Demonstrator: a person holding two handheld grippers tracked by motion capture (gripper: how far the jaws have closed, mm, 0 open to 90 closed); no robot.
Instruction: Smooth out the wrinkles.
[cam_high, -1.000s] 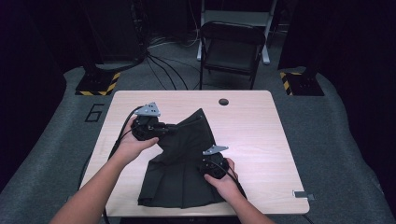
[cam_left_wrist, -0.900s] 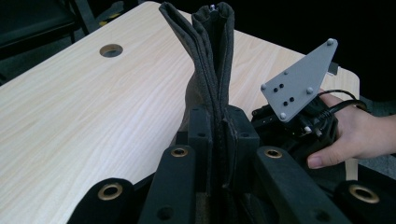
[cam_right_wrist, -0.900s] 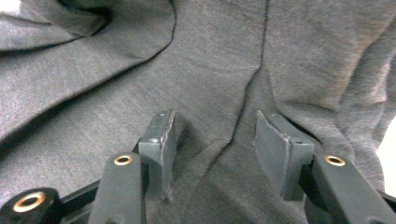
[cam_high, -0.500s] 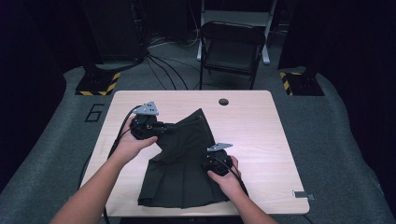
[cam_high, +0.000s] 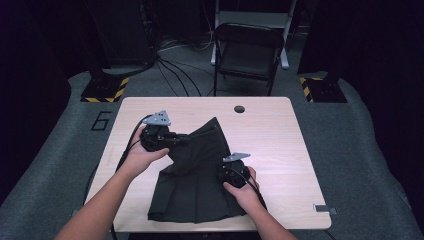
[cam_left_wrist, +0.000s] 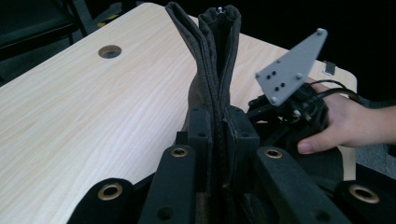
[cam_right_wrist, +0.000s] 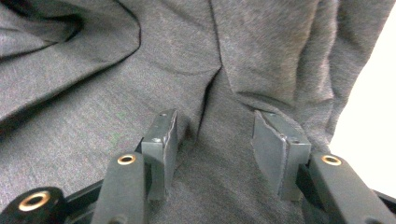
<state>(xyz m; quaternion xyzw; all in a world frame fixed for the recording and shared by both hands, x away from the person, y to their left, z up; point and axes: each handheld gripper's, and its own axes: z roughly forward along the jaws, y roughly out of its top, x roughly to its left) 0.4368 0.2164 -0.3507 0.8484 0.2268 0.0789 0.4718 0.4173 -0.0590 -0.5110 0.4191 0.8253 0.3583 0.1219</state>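
A dark pleated garment (cam_high: 197, 185) lies spread on the light wooden table (cam_high: 280, 140). At the garment's upper left, my left gripper (cam_high: 177, 141) is shut on the folded waistband and holds that edge up. In the left gripper view its jaws (cam_left_wrist: 219, 140) pinch the thick seam of the garment (cam_left_wrist: 215, 56), which rises upright ahead. My right gripper (cam_high: 225, 172) rests on the cloth's right side. In the right gripper view its jaws (cam_right_wrist: 215, 135) stand apart on the grey fabric (cam_right_wrist: 140, 70), a small crease running between them.
A round cable hole (cam_high: 239, 109) sits near the table's far edge. A small clip (cam_high: 322, 207) lies at the front right corner. A folding chair (cam_high: 247, 50) and striped stand bases (cam_high: 105, 90) are on the floor beyond. The other hand's gripper (cam_left_wrist: 289, 116) shows close by.
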